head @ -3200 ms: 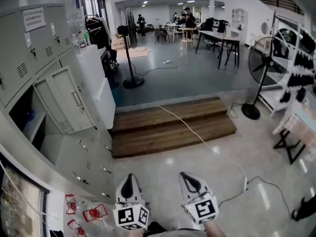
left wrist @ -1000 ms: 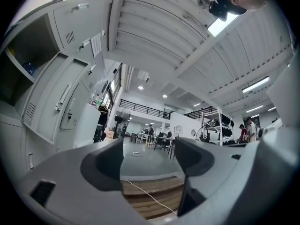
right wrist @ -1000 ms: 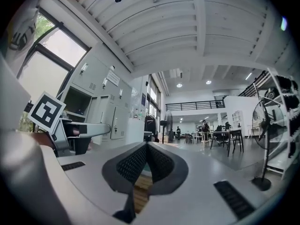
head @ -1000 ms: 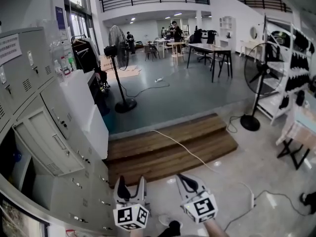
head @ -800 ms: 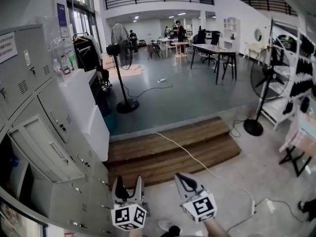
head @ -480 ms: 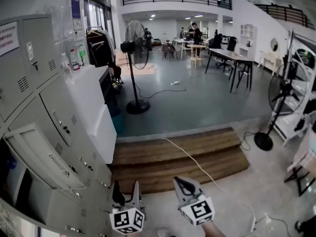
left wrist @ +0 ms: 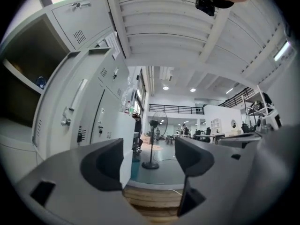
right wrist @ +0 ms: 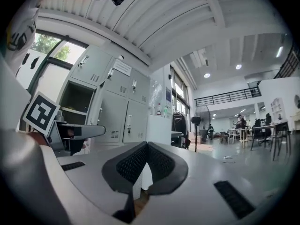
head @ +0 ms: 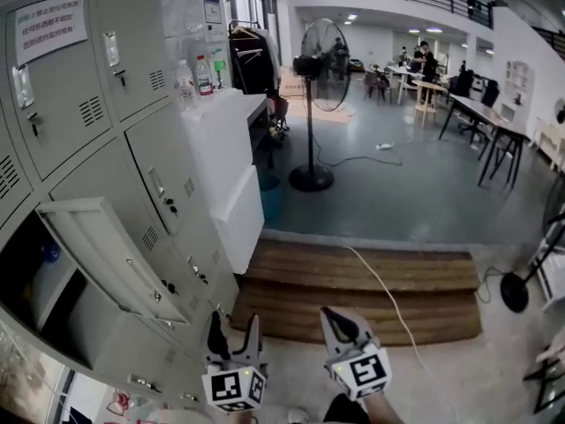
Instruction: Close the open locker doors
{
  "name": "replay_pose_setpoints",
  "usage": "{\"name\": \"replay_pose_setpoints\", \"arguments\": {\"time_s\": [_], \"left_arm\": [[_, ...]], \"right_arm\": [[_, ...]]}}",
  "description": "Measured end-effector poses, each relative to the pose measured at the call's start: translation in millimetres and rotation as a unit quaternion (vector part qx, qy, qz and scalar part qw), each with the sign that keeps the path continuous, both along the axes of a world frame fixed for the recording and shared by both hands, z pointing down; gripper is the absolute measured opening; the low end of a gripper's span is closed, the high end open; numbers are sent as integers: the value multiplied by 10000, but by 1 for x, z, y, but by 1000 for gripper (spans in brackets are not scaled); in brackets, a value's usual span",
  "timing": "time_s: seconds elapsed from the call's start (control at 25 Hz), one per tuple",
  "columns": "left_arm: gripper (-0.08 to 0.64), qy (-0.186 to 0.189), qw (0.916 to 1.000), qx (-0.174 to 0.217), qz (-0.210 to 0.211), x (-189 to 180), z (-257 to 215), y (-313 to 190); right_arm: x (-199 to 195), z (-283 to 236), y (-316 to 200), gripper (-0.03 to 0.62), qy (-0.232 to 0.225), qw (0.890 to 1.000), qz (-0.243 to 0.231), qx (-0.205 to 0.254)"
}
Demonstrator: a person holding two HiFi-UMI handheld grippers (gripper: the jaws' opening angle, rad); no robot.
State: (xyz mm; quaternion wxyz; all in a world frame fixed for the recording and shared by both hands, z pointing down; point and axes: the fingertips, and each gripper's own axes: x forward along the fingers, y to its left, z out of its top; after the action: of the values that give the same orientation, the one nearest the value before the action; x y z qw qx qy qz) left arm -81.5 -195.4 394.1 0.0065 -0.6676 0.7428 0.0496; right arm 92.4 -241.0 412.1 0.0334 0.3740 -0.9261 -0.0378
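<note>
I'm looking along a bank of grey lockers point(head: 115, 87) running down the left side. One open locker door point(head: 104, 256) in a lower row is standing swung out from its frame, to the left of my grippers and well apart from both. Its dark compartment point(head: 31, 290) is showing a small blue object point(head: 48, 253) on a shelf. I'm holding the left gripper point(head: 235, 325) low and near, jaws spread wide with only air between them. The right gripper point(head: 330, 314) is sitting just beside it on the right, jaws pressed together and gripping nothing. Just past them a wooden step point(head: 291, 281) is lying with a white cable point(head: 375, 283) trailing across it. Farther off, a pedestal fan point(head: 318, 56) is standing on the grey floor.
</note>
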Motion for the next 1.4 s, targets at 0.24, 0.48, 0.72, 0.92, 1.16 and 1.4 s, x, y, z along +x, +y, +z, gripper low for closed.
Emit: {"name": "replay_pose_setpoints", "arguments": {"time_s": [0.24, 0.48, 0.72, 0.92, 1.16, 1.4], "left_arm": [[322, -204, 9925, -112, -1202, -63, -2, 32], [322, -54, 9685, -158, -2485, -114, 5, 72], [322, -27, 9227, -186, -3851, -148, 0, 115], [322, 39, 8719, -162, -4895, -155, -7, 151], [322, 63, 8198, -46, -5725, -143, -4, 172], [322, 49, 7859, 59, -6183, -123, 1, 163]], "right_arm": [[-78, -4, -8, 6, -110, 9939, -1099, 25], [-157, -16, -13, 5, -291, 9714, -2351, 139], [-232, -19, -11, 5, -279, 9337, -3570, 57], [-277, -21, -4, 6, -274, 8939, -4475, 12], [-302, -19, 2, 6, -260, 8519, -5230, -26], [-305, -13, -6, 5, -234, 8205, -5711, 12]]}}
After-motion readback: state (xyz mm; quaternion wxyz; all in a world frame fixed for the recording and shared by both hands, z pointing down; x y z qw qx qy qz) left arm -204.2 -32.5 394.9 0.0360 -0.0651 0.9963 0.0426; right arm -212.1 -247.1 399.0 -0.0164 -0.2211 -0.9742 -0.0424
